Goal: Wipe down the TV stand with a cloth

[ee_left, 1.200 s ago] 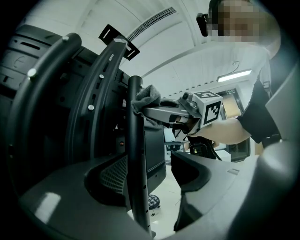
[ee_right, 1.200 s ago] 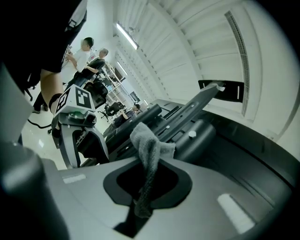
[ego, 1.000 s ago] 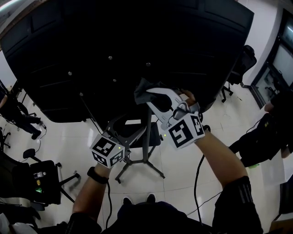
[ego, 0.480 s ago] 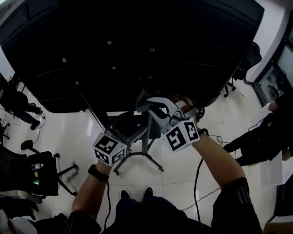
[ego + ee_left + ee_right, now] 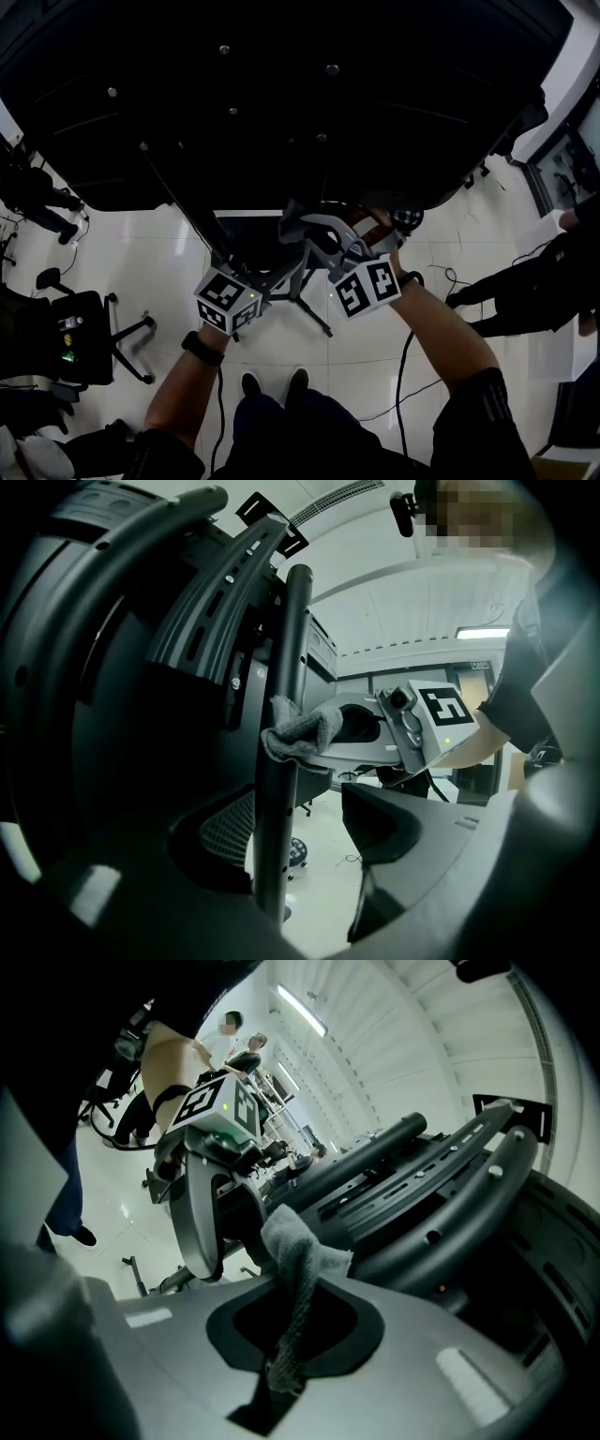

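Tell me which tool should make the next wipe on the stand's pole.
Right, most likely. The right tool is shut on the grey cloth, which rests against the pole. The left tool holds no cloth; its jaws stand apart with the pole between them.

The glossy pale floor (image 5: 141, 267) is carrying the TV stand (image 5: 312, 315) on splayed legs, a black office chair (image 5: 80, 325) at left, and the person's shoes (image 5: 246, 383).

Tally of things
Two grippers showed, left gripper (image 5: 319, 855) and right gripper (image 5: 325, 753); one grey cloth (image 5: 300, 728); one stand pole (image 5: 292, 639).
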Motion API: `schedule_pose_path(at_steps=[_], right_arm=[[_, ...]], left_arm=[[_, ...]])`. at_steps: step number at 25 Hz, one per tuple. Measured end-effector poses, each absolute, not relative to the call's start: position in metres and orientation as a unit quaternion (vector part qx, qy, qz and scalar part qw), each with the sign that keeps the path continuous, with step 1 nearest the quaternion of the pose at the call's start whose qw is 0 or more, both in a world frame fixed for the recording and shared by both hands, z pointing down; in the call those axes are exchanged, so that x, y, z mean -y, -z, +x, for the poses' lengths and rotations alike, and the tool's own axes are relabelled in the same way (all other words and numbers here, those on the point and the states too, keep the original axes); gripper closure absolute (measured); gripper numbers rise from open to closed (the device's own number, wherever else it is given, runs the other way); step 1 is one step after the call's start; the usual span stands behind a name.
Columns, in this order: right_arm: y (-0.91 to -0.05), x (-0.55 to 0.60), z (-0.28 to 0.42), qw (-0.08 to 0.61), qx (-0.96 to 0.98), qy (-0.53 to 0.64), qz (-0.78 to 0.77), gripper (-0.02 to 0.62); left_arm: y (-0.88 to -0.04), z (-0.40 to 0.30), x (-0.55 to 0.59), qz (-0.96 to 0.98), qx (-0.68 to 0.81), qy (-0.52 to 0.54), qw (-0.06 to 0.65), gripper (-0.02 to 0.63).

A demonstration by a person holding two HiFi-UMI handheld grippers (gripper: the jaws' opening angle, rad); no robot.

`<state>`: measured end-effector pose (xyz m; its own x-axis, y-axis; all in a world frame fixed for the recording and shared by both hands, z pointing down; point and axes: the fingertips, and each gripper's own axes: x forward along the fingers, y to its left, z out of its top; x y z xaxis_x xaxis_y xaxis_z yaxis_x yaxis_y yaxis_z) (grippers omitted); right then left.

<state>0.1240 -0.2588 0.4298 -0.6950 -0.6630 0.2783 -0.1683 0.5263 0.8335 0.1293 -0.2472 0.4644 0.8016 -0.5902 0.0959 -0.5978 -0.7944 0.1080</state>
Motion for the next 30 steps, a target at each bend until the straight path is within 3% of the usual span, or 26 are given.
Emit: schedule_pose_path(at_steps=[30], right_arm=[[-0.696, 0.266, 0.128, 0.382, 0.845, 0.285, 0.243, 0.572]], left_arm=[[-0.708, 0.117, 0.244, 0.924, 0.309, -0.12, 0.192, 0.293]])
